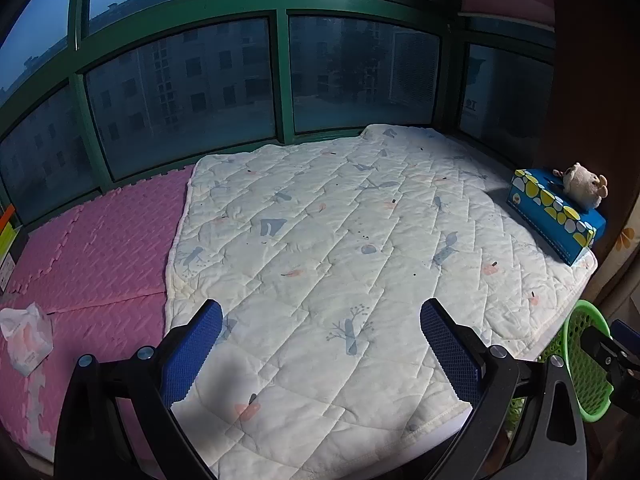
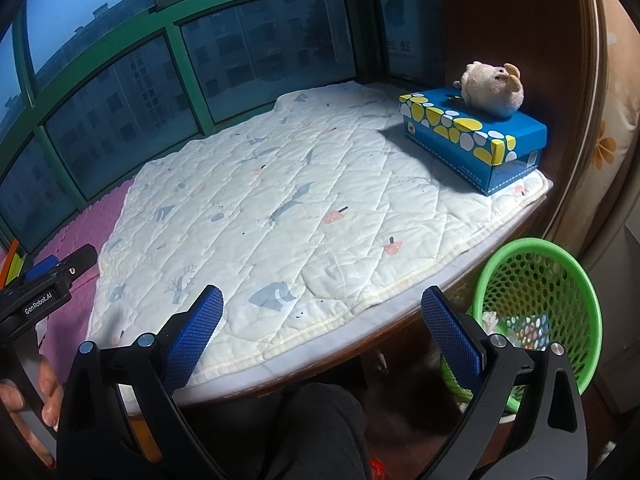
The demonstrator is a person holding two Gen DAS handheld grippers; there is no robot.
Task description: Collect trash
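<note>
A crumpled white tissue pack or wrapper [image 1: 25,338] lies on the pink foam mat [image 1: 104,248] at the far left of the window seat — thin, translucent plastic with a faint pinkish print, puffed up and creased, well apart from the quilt's edge. Its small print is too blurred to read.

The green mesh basket [image 2: 538,300] stands on the floor just below the right end of the seat, by the quilt's corner. Inside it sit a scrap of white crumpled paper and something with coloured dots.

The left gripper [image 1: 320,340] hangs over the near edge of the white quilt [image 1: 340,232] with its blue pads [image 1: 192,354] spread wide, nothing between them. The right gripper [image 2: 322,334] is likewise spread wide and empty, over the seat's front edge, its right finger in front of the basket. A hand [image 2: 30,404] shows at the lower left of the right wrist view, beside the left gripper's body, where white lettering reads "GenRobot.AI".

On the quilt's far right corner rests a blue tissue box [image 2: 476,140] with yellow and white spots, a small plush toy [image 2: 492,88] sitting on top. Mirrored characters show faintly on the window glass behind — not legible.
</note>
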